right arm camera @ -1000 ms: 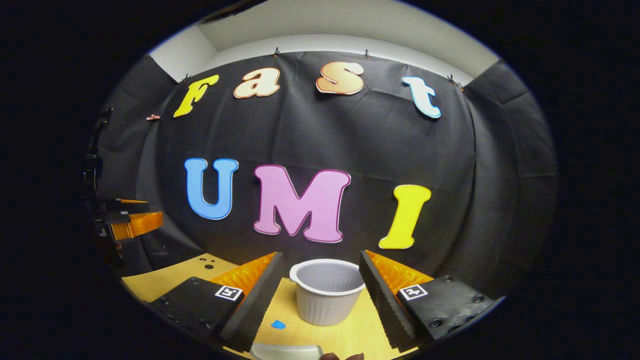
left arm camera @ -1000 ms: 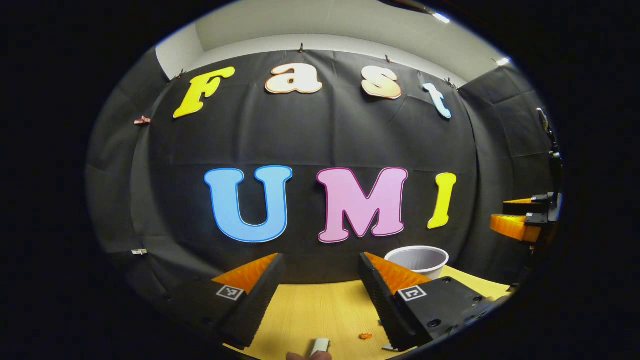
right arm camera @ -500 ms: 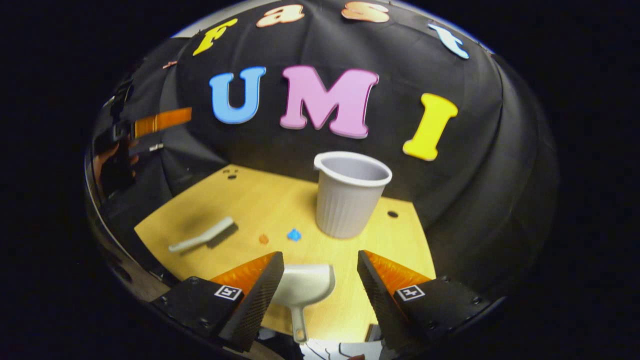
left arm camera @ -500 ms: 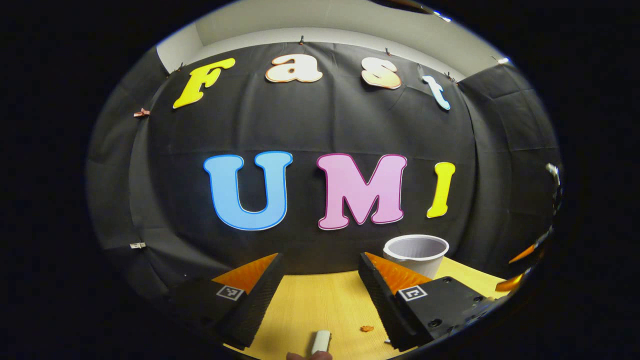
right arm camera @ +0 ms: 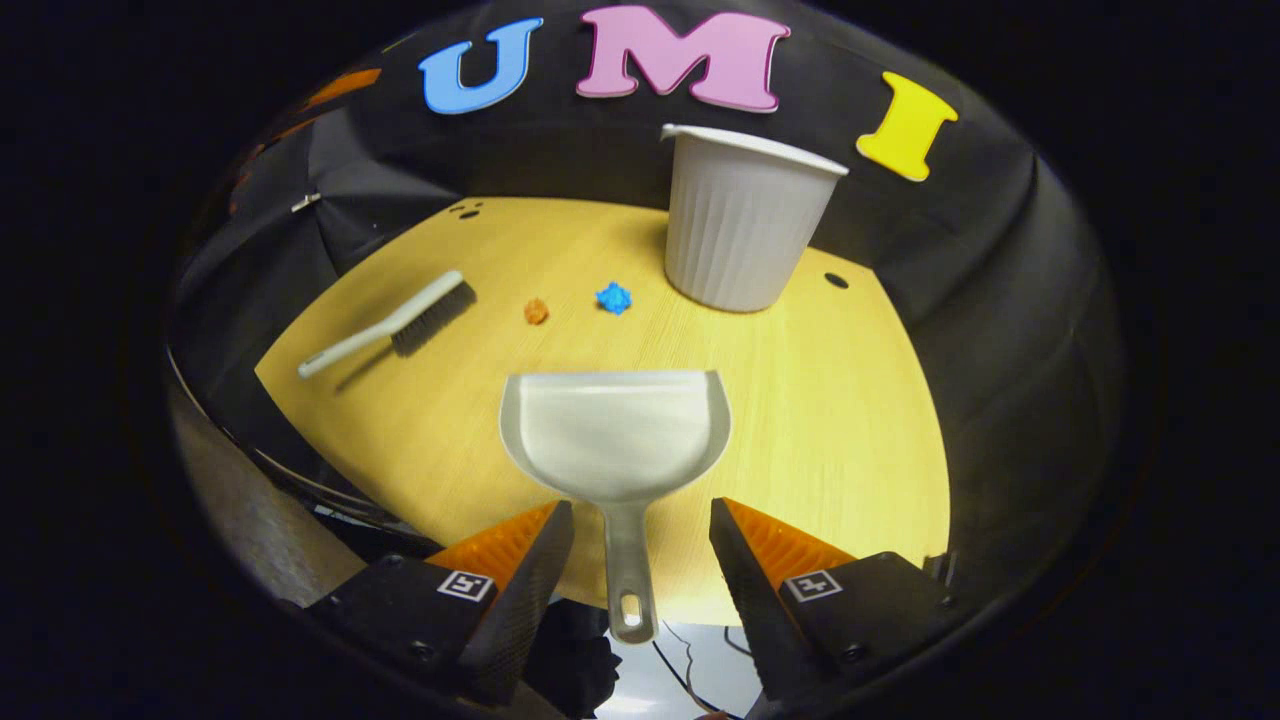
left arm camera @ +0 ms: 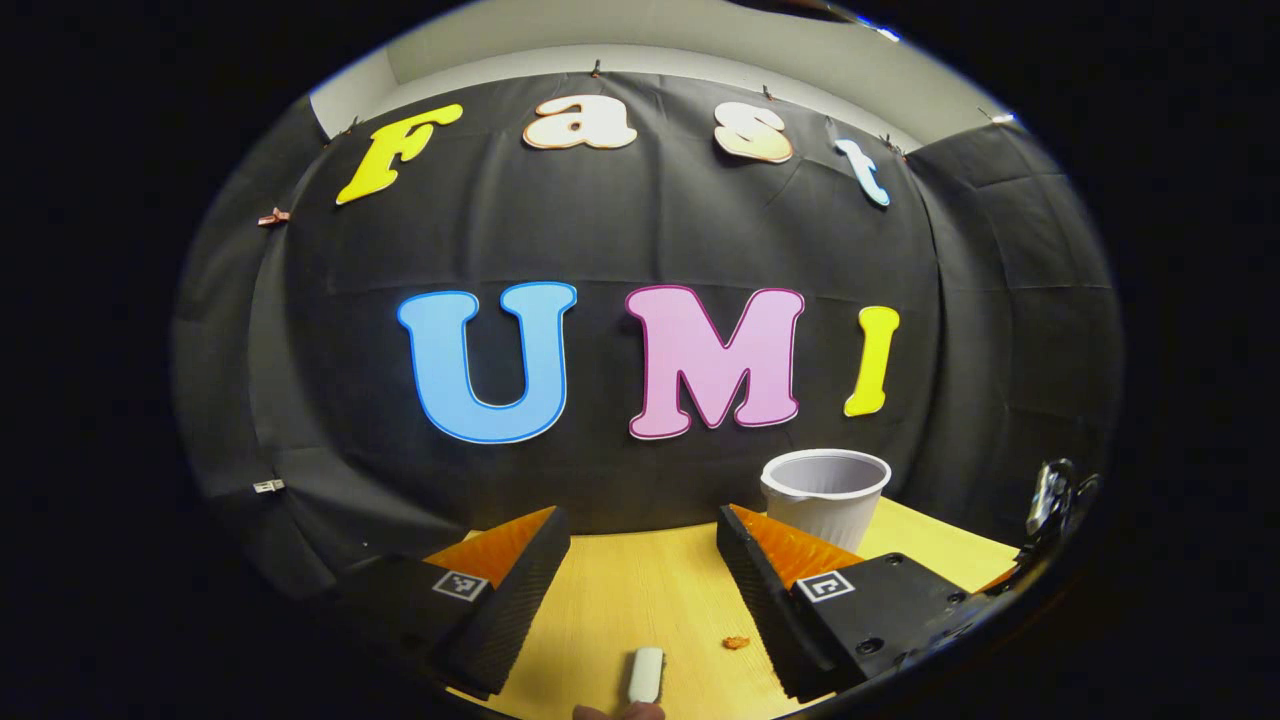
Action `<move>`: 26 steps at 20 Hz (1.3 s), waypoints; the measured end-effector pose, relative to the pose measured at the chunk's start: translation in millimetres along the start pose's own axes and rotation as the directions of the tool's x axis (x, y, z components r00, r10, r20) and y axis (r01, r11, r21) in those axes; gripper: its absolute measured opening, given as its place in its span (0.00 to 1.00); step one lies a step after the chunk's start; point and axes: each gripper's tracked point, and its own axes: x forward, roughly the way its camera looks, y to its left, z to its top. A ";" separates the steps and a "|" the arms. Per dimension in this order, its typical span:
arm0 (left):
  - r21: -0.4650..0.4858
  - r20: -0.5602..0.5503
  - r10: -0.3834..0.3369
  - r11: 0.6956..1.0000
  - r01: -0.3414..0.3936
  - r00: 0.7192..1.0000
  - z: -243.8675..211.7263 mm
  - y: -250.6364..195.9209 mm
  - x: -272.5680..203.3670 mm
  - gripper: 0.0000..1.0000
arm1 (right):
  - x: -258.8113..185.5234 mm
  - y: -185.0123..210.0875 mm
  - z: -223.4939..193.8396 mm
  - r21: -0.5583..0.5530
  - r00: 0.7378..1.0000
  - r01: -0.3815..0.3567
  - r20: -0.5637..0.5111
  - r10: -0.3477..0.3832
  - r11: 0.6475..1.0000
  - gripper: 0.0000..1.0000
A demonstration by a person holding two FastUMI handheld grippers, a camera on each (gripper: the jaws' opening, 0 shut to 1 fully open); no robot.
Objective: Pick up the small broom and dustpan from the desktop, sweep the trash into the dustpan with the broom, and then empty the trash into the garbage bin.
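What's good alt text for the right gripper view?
The right tongs hang open above the dustpan handle, not touching it, on the yellow desktop. Beyond lie a small broom at left, orange scrap, blue scrap, and an upright white bin.

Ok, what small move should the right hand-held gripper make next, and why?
Probably ease the right hand-held gripper down and shut it on the dustpan handle: the open fingers already straddle the handle, and the dustpan lies flat on the desktop, not yet picked up.
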 end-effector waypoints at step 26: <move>0.043 -0.177 0.149 0.989 -0.144 0.973 -58.6 33.7 -13.3 0.95 | 95.4 5.0 -16.2 0.046 0.982 -0.077 -0.167 0.084 0.996 0.34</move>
